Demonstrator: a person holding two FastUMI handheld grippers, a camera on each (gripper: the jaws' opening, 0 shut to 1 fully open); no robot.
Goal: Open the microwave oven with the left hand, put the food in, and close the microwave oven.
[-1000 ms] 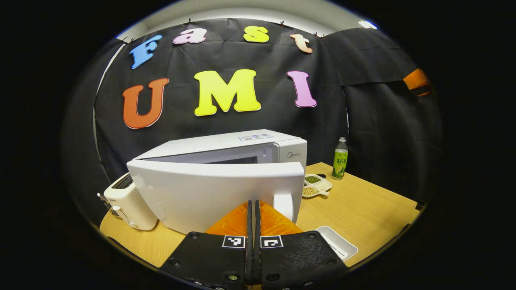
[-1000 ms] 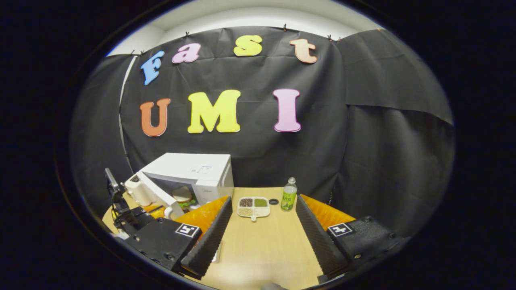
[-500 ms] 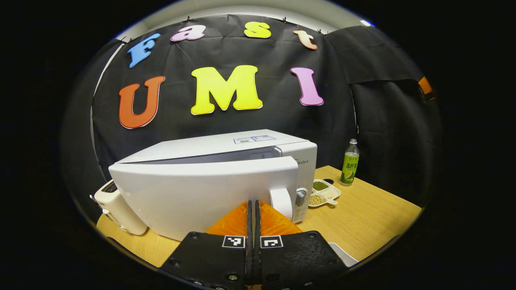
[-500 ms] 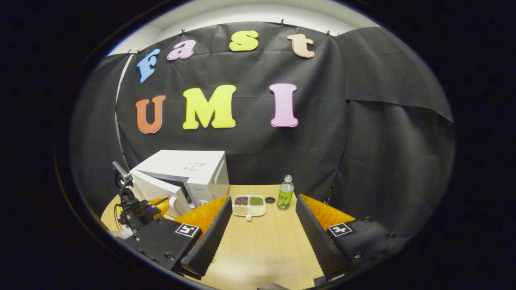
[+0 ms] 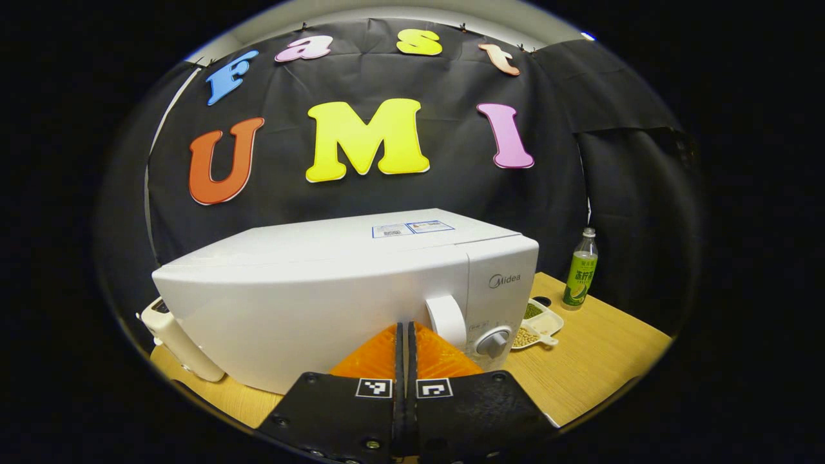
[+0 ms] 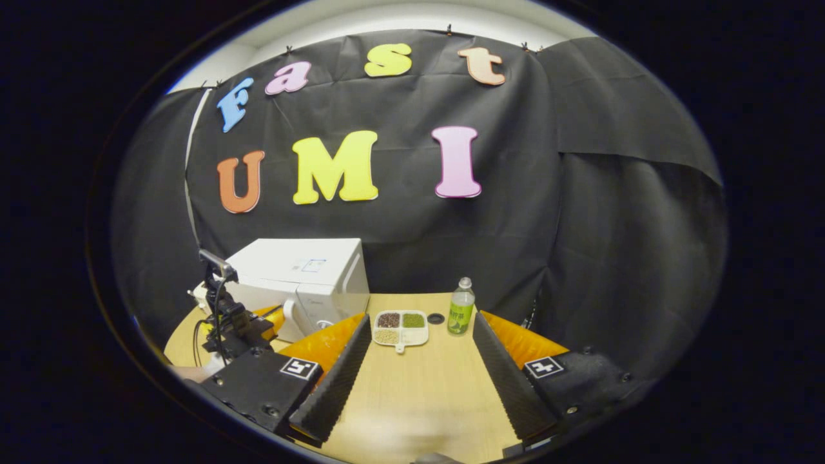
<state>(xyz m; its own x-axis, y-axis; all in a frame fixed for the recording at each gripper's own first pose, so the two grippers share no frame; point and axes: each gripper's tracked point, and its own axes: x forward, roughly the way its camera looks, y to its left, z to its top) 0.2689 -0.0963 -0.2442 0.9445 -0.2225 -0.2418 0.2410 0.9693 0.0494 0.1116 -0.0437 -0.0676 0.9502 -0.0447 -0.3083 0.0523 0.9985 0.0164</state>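
Left gripper (image 5: 406, 335): its jaws are pressed together with nothing between them. The tips sit right at the front of the microwave door, just left of the handle; whether they touch the door I cannot tell.
Right gripper (image 6: 419, 341): its jaws are wide apart and hold nothing. It hangs over the tabletop (image 6: 419, 393), well apart from the microwave.
Microwave (image 5: 335, 290): a smooth white box on the far left of the tabletop. The door looks flush with the front. A round white handle (image 5: 446, 320) and a grey knob (image 5: 493, 343) sit on its right side.
Food: it cannot be seen now, the door hides the inside.
Other things: a white toaster (image 5: 174, 341) on the left, a white tray of beans (image 6: 401, 327) and a green bottle (image 6: 460, 307) on the right, all on the pale wooden tabletop.
Change: a second ago the door stood partly open with food showing inside; half a second ago only a narrow gap was left; now no gap shows. The right gripper has hardly moved.
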